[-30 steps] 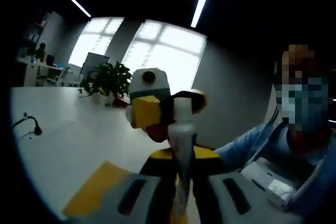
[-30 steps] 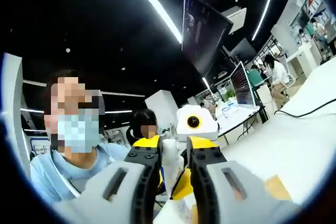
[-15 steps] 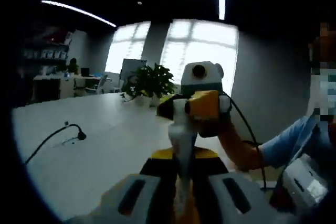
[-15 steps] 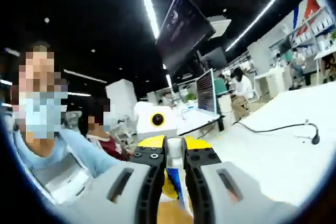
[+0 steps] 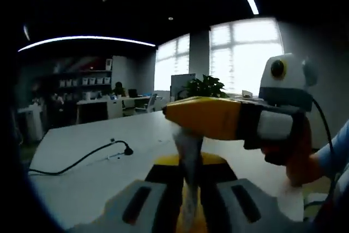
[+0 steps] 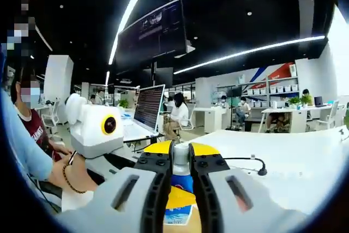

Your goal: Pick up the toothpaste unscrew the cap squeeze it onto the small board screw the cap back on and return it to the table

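In the left gripper view my left gripper (image 5: 188, 181) is shut on the body of the white toothpaste tube (image 5: 187, 154), which stands up between its jaws. My right gripper (image 5: 182, 121), yellow and black, comes in sideways from the right and covers the tube's top, so the cap is hidden there. In the right gripper view my right gripper (image 6: 180, 159) is shut on the white cap (image 6: 180, 154), and the tube's blue and yellow body (image 6: 179, 197) hangs below it. A hand (image 6: 68, 175) with a bead bracelet is at the lower left.
A white table (image 5: 98, 181) lies under both grippers, with a black cable (image 5: 103, 151) across it. A potted plant (image 5: 206, 87) stands at the far end by the windows. An open laptop (image 6: 148, 107) and seated people are in the office behind.
Both views have swung round. In the left gripper view the right gripper has turned from facing the camera to lying sideways across the tube's top. Both grips have held.
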